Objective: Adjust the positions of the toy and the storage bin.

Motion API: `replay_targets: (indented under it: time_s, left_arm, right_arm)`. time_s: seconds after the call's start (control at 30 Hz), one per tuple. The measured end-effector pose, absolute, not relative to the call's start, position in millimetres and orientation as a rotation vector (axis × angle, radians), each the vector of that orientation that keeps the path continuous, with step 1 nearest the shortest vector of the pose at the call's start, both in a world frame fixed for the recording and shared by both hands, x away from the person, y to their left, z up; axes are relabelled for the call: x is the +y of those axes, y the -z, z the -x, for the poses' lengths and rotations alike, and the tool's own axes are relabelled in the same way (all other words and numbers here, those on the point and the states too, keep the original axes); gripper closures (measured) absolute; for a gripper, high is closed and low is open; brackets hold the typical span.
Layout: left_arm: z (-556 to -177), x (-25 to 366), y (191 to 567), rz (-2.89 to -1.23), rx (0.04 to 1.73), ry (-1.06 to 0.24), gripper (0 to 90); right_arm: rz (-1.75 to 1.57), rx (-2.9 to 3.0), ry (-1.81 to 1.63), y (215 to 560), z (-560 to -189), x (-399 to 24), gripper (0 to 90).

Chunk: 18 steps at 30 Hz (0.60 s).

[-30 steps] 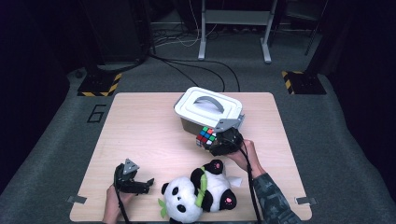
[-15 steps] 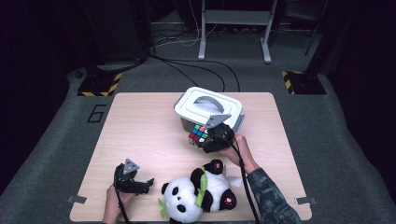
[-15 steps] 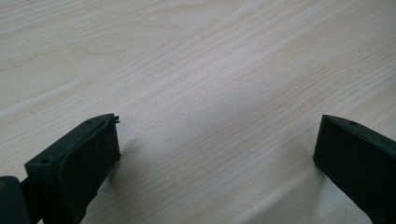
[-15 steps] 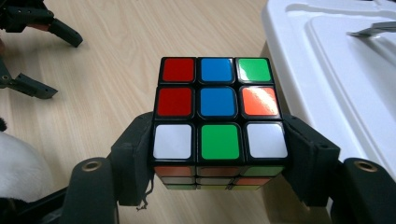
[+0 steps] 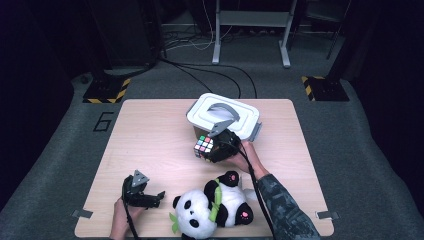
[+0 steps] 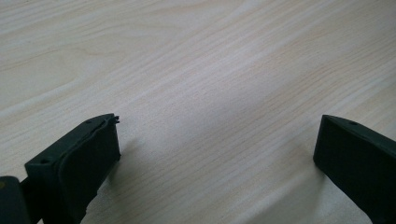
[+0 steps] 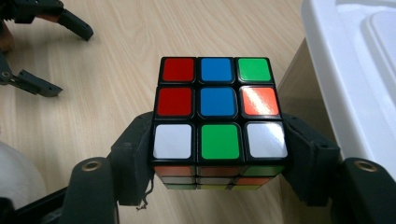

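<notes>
Your right gripper clamps a puzzle cube by its lower layer, held above the table just in front of the white lidded box. In the right gripper view the cube shows red, blue, green, orange and white stickers on top; no logo is readable. Your left gripper rests near the table's front edge, jaws spread wide and empty, beside the panda. The floor mat carries a "6".
</notes>
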<state>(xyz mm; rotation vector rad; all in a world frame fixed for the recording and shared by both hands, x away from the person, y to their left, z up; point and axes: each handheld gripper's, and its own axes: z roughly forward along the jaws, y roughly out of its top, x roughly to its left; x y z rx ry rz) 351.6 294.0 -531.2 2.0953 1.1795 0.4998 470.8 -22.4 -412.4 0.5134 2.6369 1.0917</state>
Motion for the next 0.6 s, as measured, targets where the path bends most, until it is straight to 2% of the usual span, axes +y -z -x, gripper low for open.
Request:
replay_targets:
  time_s: [0.6]
  left_arm:
    - [-351.8, 294.8, 530.8, -2.11, 1.169, -0.499, 0.0]
  right_arm:
    - [-0.381, 2.75, -1.11, 446.7, -486.5, -10.2, 33.8]
